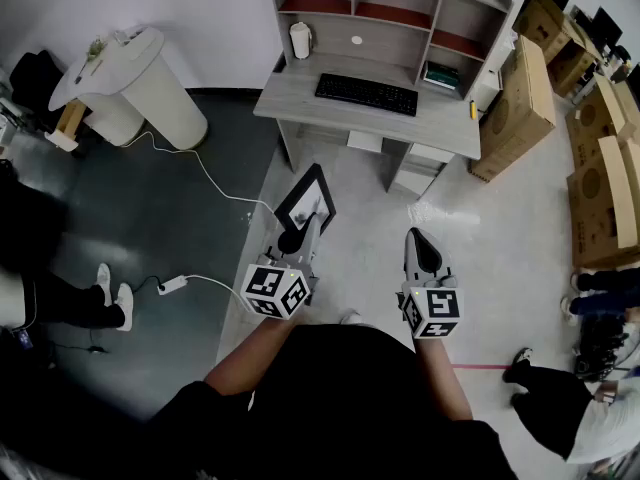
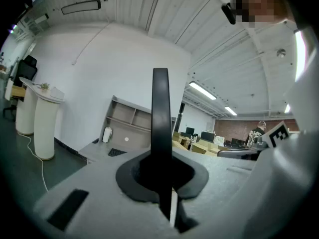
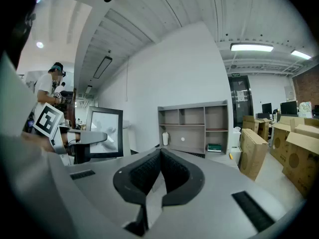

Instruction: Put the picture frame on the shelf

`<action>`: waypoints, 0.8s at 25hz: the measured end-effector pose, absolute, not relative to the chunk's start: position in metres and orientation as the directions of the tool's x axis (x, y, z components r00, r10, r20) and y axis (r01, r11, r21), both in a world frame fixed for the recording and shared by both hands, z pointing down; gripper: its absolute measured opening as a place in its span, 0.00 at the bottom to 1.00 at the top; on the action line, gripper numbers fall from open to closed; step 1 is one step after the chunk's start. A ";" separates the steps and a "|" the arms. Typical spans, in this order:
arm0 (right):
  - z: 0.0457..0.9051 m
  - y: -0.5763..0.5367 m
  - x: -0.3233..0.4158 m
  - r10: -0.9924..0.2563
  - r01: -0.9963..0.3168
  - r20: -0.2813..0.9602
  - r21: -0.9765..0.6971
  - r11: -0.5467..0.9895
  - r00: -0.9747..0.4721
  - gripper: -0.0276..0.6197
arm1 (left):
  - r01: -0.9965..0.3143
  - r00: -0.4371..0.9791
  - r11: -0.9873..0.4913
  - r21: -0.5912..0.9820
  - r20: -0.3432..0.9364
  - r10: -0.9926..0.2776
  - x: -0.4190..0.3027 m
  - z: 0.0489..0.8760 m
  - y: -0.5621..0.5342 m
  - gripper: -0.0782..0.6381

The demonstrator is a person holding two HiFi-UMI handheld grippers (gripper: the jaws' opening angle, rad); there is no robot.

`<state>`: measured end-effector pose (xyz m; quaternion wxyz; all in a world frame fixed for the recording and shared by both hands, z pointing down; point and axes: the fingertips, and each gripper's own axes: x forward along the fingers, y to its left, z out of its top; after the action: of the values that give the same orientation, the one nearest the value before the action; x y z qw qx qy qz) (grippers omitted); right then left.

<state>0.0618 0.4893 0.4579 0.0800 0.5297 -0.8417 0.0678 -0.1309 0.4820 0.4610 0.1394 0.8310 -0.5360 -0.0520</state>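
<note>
In the head view, the print we can make out is the black-and-white square markers on each gripper's cube. The left gripper (image 1: 300,234) is clamped on the lower edge of the picture frame (image 1: 304,198), which hangs over the floor just in front of the desk (image 1: 440,118), well short of the shelf (image 1: 400,14) standing on the desk's back edge. The frame has a black border round a pale picture and tilts away from us. The right gripper (image 1: 421,238) is also in front of the desk, beside the frame and apart from it. Its jaws are together on nothing. A black keyboard (image 1: 366,94) lies on the desk.

In the left gripper view, the left gripper (image 2: 164,183) has its jaws pressed on the frame (image 2: 160,108). We see the frame edge-on as a thin dark upright bar, with the desk (image 2: 97,152) and shelf (image 2: 127,126) beyond it to the left.

In the right gripper view, the right gripper (image 3: 159,153) has its pads meeting at the tips with nothing between them. The frame (image 3: 105,132) stands upright in the left gripper (image 3: 92,137), left of the desk (image 3: 219,157) and its shelf (image 3: 194,128). Its glossy pale picture shows a faint grey shape. A small sign over the doorway right of the desk is too small to read.
</note>
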 end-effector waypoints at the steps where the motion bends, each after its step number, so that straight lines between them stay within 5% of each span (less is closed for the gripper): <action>1: 0.457 0.491 0.066 -0.882 -0.903 0.197 -0.048 0.427 -0.428 0.06 | -0.877 0.420 -0.387 0.286 0.062 -0.906 -0.127 0.461 0.483 0.14; 13: 0.477 0.497 0.101 -0.887 -0.896 0.147 -0.158 0.415 -0.437 0.06 | -0.877 0.422 -0.390 0.280 0.062 -0.904 -0.109 0.469 0.476 0.14; 20: 0.481 0.463 0.124 -0.938 -0.945 0.141 -0.134 0.299 -0.317 0.06 | -0.846 0.477 -0.433 0.311 0.078 -0.875 -0.106 0.493 0.422 0.14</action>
<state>0.1240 0.4632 0.4815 0.0178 0.5841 -0.8058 0.0960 -0.1057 0.4219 0.4929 0.1553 0.8452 -0.5092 -0.0473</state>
